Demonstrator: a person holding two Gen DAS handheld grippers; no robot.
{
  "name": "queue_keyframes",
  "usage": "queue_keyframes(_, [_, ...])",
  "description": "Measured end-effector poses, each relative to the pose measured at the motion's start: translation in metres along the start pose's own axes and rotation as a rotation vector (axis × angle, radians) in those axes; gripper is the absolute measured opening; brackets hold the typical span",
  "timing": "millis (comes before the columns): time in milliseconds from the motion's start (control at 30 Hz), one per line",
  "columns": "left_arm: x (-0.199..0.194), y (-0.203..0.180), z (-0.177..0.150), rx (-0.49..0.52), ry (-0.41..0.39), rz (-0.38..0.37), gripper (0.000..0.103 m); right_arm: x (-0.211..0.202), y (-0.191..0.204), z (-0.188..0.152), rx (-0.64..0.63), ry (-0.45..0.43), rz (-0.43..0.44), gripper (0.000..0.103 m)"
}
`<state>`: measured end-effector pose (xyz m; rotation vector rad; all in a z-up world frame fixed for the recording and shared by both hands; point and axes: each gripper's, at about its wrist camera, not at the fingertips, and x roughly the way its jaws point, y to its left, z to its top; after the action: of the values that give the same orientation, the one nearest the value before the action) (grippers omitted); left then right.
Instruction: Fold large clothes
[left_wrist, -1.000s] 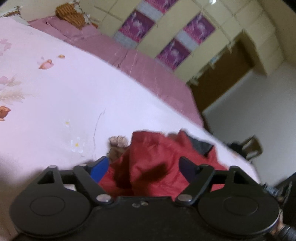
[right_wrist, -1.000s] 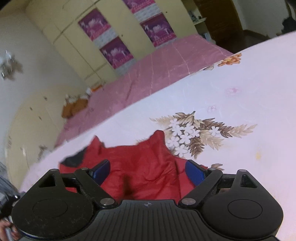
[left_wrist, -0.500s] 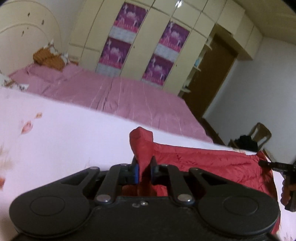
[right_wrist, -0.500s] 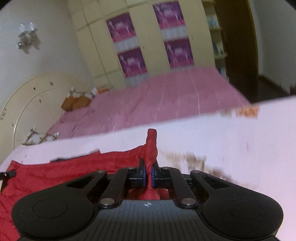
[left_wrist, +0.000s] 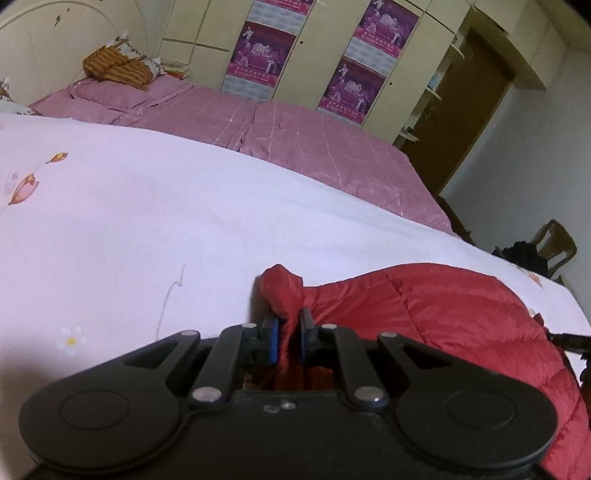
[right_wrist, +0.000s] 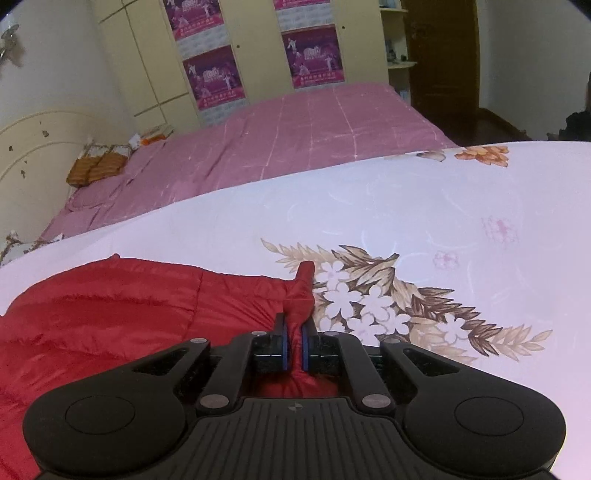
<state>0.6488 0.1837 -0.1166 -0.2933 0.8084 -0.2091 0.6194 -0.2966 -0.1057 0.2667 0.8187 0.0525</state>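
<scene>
Presently, red quilted jacket on bed: soft, probably light, slippery; left tongs and right tongs each clamped on an edge corner.

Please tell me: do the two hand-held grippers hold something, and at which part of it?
Both hold the red quilted jacket. The left hand-held gripper and right hand-held gripper each pinch a bunched bit of its edge, at opposite ends.

A white floral sheet covers the near bed, with a pink bedspread on the bed beyond. Orange striped cushions lie at its head. Purple posters hang on cream wardrobe doors; a wooden chair stands near a brown door.
</scene>
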Motion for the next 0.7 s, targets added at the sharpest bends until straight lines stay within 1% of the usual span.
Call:
queue_keyframes(67, [-0.002,-0.005,0.003,0.021,0.012,0.015,0.015,0.000,0.003,0.001,-0.018,0.008,-0.007,0.006])
queue_keyframes(100, [-0.002,-0.008,0.007,0.030,0.019,0.017,0.023,-0.001,0.003,0.004,-0.026,0.012,-0.007,0.017])
queue_keyframes(133, [-0.004,-0.011,0.010,0.039,0.023,0.034,0.031,-0.007,0.008,0.007,-0.037,0.015,-0.033,0.049])
queue_keyframes(167, [-0.007,-0.016,0.011,0.048,0.021,0.070,0.061,-0.012,0.012,0.008,-0.054,0.008,-0.102,0.076])
queue_keyframes(200, [-0.017,-0.020,0.011,0.060,-0.002,0.124,0.083,-0.025,0.014,0.007,-0.072,-0.050,-0.126,0.101])
queue_keyframes(233, [-0.030,-0.026,0.010,0.072,-0.049,0.144,0.084,-0.039,0.015,0.006,-0.084,-0.079,-0.082,0.100])
queue_keyframes(267, [-0.046,-0.032,0.007,0.085,-0.080,0.129,0.079,-0.052,0.017,0.005,-0.088,-0.092,-0.049,0.100])
queue_keyframes(300, [-0.059,-0.038,0.003,0.085,-0.091,0.105,0.075,-0.065,0.022,0.003,-0.103,-0.106,-0.036,0.100])
queue_keyframes(333, [-0.073,-0.047,-0.004,0.083,-0.103,0.077,0.074,-0.078,0.029,-0.001,-0.121,-0.118,-0.027,0.096])
queue_keyframes(400, [-0.094,-0.069,-0.024,0.114,-0.098,0.018,0.072,-0.103,0.045,-0.013,-0.147,-0.139,0.045,0.089])
queue_keyframes(467, [-0.111,-0.090,-0.053,0.137,-0.096,-0.039,0.073,-0.125,0.062,-0.031,-0.182,-0.166,0.090,0.089])
queue_keyframes(500, [-0.112,-0.100,-0.064,0.161,-0.089,-0.043,0.072,-0.132,0.068,-0.039,-0.192,-0.174,0.112,0.087])
queue_keyframes(567, [-0.106,-0.117,-0.087,0.261,-0.077,0.018,0.071,-0.135,0.079,-0.057,-0.214,-0.141,0.143,0.076])
queue_keyframes(600, [-0.101,-0.121,-0.096,0.293,-0.075,0.040,0.072,-0.130,0.084,-0.065,-0.232,-0.119,0.155,0.066])
queue_keyframes(633, [-0.096,-0.122,-0.101,0.309,-0.082,0.057,0.073,-0.123,0.089,-0.071,-0.258,-0.088,0.159,0.064])
queue_keyframes(700, [-0.086,-0.117,-0.107,0.298,-0.107,0.080,0.074,-0.099,0.097,-0.081,-0.291,-0.021,0.101,0.064])
